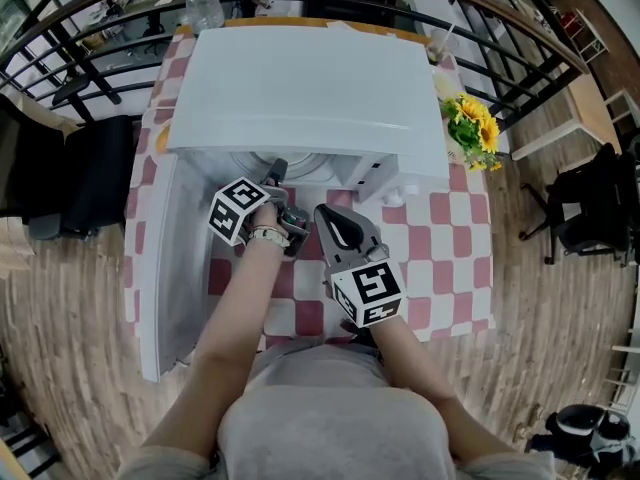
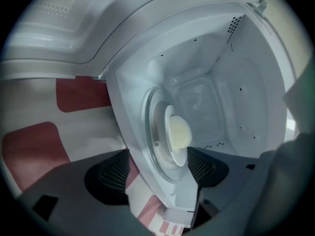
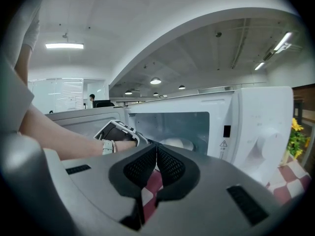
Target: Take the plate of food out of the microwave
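A white microwave [image 1: 300, 78] stands on a red-and-white checked table, its door [image 1: 160, 268] swung open to the left. Inside, a white plate [image 2: 173, 154] with a pale mound of food [image 2: 179, 133] rests on the glass turntable [image 2: 153, 146]. My left gripper [image 1: 278, 173] is at the cavity's mouth, turned on its side and open. In the left gripper view [image 2: 157, 166] one pad lies near the plate's rim and the other outside the front frame, neither pressing on anything. My right gripper [image 1: 322, 213] hovers in front of the microwave, shut and empty [image 3: 156, 163].
Sunflowers [image 1: 472, 123] stand at the microwave's right. A water bottle [image 1: 203, 3] and a cup with a straw [image 1: 438, 43] are behind it. The open door blocks the table's left side. A black chair [image 1: 95, 168] sits on the left and a curved railing runs behind.
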`<move>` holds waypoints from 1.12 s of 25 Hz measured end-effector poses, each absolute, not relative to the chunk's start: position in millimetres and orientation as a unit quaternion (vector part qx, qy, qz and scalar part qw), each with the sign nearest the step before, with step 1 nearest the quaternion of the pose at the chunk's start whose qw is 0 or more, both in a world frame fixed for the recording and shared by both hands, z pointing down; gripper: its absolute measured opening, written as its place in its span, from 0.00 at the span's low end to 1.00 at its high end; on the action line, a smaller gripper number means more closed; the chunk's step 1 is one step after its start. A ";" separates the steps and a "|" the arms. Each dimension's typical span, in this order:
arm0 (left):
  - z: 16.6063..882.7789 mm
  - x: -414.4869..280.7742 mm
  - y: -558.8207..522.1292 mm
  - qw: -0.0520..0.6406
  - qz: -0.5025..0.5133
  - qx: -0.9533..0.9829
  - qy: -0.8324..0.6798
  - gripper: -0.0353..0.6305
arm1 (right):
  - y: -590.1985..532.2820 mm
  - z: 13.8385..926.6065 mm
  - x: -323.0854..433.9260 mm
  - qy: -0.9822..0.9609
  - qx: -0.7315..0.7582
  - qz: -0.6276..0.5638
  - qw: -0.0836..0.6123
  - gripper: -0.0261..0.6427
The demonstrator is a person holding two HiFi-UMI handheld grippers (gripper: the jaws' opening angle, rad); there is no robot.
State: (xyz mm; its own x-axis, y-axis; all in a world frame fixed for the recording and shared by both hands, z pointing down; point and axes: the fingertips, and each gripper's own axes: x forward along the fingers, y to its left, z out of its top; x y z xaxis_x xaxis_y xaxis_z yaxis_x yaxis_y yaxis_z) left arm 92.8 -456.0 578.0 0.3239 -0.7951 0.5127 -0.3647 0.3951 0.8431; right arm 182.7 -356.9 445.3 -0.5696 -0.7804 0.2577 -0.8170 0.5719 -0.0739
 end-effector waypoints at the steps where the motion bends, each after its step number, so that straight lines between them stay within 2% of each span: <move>1: 581.1 91.2 -457.9 0.627 -0.169 0.513 -0.561 0.58 | -357.4 446.8 182.2 -0.881 0.452 0.094 0.101 0.08; 10: 602.0 85.6 -469.7 0.659 -0.165 0.451 -0.579 0.58 | -368.3 456.7 183.5 -0.878 0.456 0.103 0.104 0.08; 28: 607.4 85.3 -468.3 0.673 -0.144 0.432 -0.583 0.58 | -367.4 463.5 182.0 -0.875 0.457 0.107 0.116 0.08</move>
State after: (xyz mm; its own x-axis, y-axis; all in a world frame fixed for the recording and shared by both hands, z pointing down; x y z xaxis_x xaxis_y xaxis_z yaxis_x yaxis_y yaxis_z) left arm 85.3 -468.3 607.4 0.2801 -0.6970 0.6600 -0.3106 0.5848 0.7494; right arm 182.0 -367.4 463.5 -0.5547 -0.7756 0.3014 -0.8252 0.5591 -0.0800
